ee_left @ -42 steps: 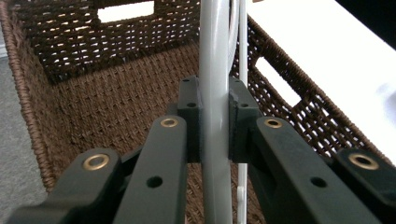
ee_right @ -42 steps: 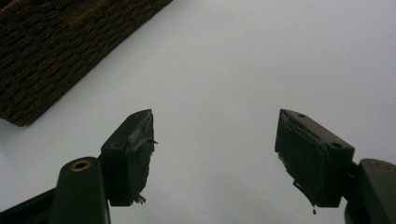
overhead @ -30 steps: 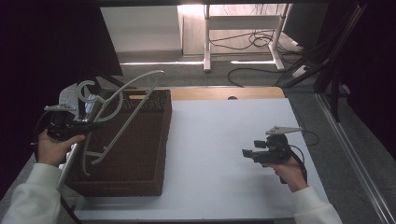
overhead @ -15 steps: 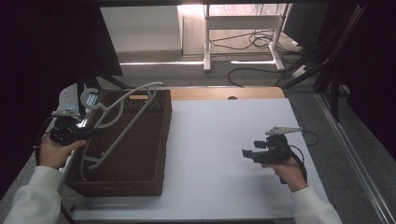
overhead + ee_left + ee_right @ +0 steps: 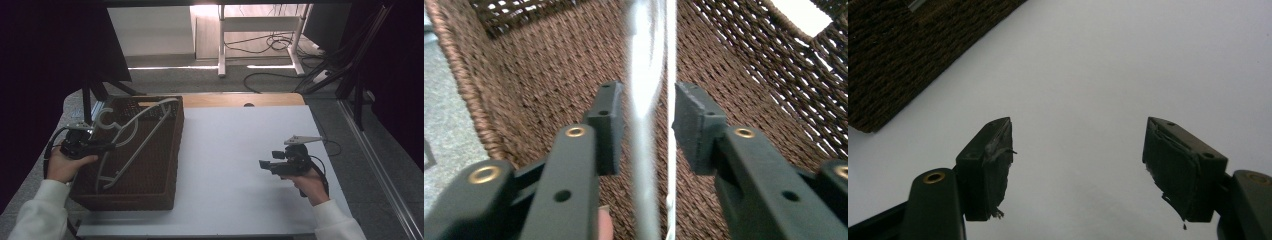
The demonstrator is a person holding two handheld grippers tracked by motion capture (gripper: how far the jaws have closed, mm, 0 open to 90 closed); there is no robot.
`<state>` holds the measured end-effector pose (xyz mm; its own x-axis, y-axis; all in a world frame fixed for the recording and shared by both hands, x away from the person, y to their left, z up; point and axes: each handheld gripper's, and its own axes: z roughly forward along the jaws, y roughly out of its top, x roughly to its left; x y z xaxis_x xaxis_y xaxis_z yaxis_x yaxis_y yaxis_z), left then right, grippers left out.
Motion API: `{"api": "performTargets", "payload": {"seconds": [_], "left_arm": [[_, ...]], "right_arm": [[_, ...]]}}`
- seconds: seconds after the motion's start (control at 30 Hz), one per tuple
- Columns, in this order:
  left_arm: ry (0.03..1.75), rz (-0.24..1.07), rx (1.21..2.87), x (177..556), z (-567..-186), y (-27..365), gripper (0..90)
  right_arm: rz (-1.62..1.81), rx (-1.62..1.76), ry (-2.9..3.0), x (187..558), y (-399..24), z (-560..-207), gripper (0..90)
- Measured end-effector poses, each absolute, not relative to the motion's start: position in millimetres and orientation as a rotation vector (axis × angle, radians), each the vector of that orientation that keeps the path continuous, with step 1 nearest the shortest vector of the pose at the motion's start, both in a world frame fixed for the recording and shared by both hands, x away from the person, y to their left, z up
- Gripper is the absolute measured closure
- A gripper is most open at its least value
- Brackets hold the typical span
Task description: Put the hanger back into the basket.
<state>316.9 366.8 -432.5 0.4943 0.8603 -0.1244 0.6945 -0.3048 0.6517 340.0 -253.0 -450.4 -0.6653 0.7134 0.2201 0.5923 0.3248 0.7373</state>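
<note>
We see the white hanger lying tilted in the brown woven basket at the left of the white table, its hook up near the basket's far left corner and its bar end leaning on the far rim. In the high view our left gripper sits at the basket's left edge against the hanger's side, but its jaws are too small there to read. The left gripper view gives what that one lacks: the hanger's pale rod runs blurred between the two black pads with a gap on each side, so the jaws have just been opening and stand apart around it without pressing. Our right gripper hangs well apart over the bare table at the right; the right gripper view shows its jaws spread wide over white surface, the basket's corner at upper left.
</note>
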Motion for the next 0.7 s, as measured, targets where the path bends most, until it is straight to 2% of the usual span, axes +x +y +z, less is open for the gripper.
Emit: {"api": "performTargets", "payload": {"seconds": [0.07,0.2,0.3,0.7], "left_arm": [[1.277,0.322,2.076,317,-432,366,58.7],[1.286,0.333,2.075,316,-431,362,41.1],[1.275,0.320,2.057,315,-428,359,34.4],[1.207,0.301,2.011,305,-414,333,30.5]], "right_arm": [[1.258,1.209,2.436,340,-253,-451,28.8],[1.257,1.207,2.438,340,-253,-451,28.8],[1.257,1.208,2.438,340,-253,-451,28.8],[1.255,1.209,2.437,340,-252,-451,28.8]]}}
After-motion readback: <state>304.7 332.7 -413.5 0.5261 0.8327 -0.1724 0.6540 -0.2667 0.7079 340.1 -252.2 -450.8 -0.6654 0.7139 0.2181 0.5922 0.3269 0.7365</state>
